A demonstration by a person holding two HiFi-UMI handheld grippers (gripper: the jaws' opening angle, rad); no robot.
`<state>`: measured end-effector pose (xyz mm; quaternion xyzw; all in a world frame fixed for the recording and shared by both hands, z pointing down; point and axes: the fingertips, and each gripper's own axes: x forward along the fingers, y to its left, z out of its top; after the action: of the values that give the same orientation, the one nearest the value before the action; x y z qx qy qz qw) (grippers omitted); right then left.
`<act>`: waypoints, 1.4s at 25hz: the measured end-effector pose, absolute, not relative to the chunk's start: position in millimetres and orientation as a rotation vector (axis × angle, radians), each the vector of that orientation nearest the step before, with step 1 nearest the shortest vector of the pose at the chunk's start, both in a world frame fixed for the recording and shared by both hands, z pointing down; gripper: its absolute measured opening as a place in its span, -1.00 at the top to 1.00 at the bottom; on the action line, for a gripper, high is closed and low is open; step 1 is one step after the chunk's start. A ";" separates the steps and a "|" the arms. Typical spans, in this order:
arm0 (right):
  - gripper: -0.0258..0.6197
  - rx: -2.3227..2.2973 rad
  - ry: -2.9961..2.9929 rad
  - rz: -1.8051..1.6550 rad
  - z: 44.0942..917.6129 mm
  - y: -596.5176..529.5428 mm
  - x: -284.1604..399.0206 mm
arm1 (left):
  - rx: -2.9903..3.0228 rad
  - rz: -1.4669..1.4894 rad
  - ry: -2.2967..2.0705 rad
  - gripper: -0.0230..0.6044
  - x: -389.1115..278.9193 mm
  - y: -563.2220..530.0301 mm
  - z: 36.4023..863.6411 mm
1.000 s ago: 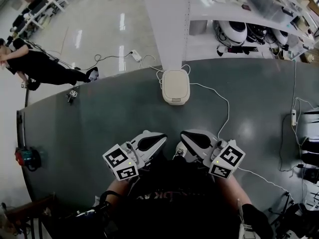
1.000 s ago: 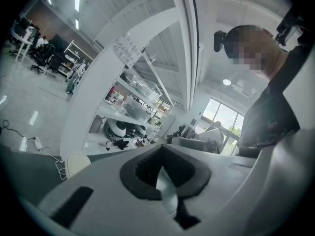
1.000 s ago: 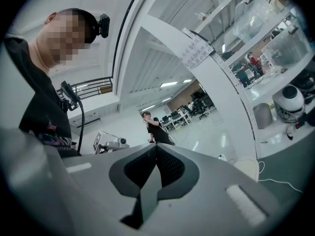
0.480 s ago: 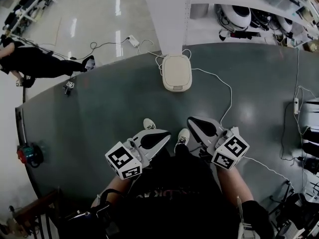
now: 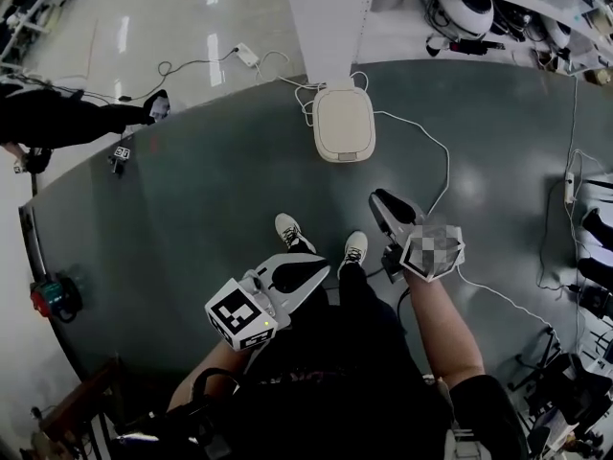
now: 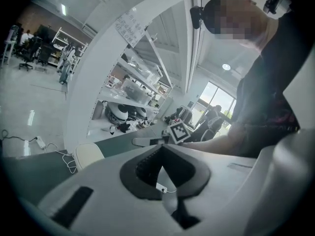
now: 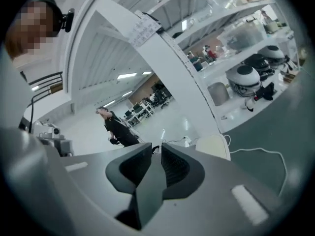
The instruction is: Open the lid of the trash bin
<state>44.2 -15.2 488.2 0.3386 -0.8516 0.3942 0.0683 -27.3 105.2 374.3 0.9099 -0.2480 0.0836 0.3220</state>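
The trash bin [image 5: 343,123] is a small cream bin with a rounded lid that lies closed; it stands on the dark green floor at the foot of a white pillar. It also shows in the left gripper view [image 6: 88,155] and the right gripper view [image 7: 212,145]. My right gripper [image 5: 376,199] points towards the bin from well short of it, and its jaws [image 7: 156,149] are opening with a narrow gap and nothing between them. My left gripper [image 5: 321,268] hangs lower and farther back, jaws [image 6: 161,146] shut and empty.
A white cable [image 5: 431,161] runs from the bin across the floor to the right. A power strip [image 5: 247,56] lies behind the pillar [image 5: 326,17]. A person in black [image 5: 57,118] is at the far left. Shelves [image 5: 474,8] stand at the back right. My shoes [image 5: 287,230] are below.
The right gripper has come forward towards the bin and away from the left one. The left gripper has shifted a little. The shoes have come into view between them.
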 end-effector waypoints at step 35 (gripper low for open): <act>0.48 1.653 -1.398 2.061 927.5 -113.4 32.7 | 2.113 0.436 -0.598 0.91 -122.5 103.6 560.8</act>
<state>32.7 -113.4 927.5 0.5513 -0.4665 0.6875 0.0762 -122.5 103.6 560.8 0.8493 -0.2402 0.1752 0.4362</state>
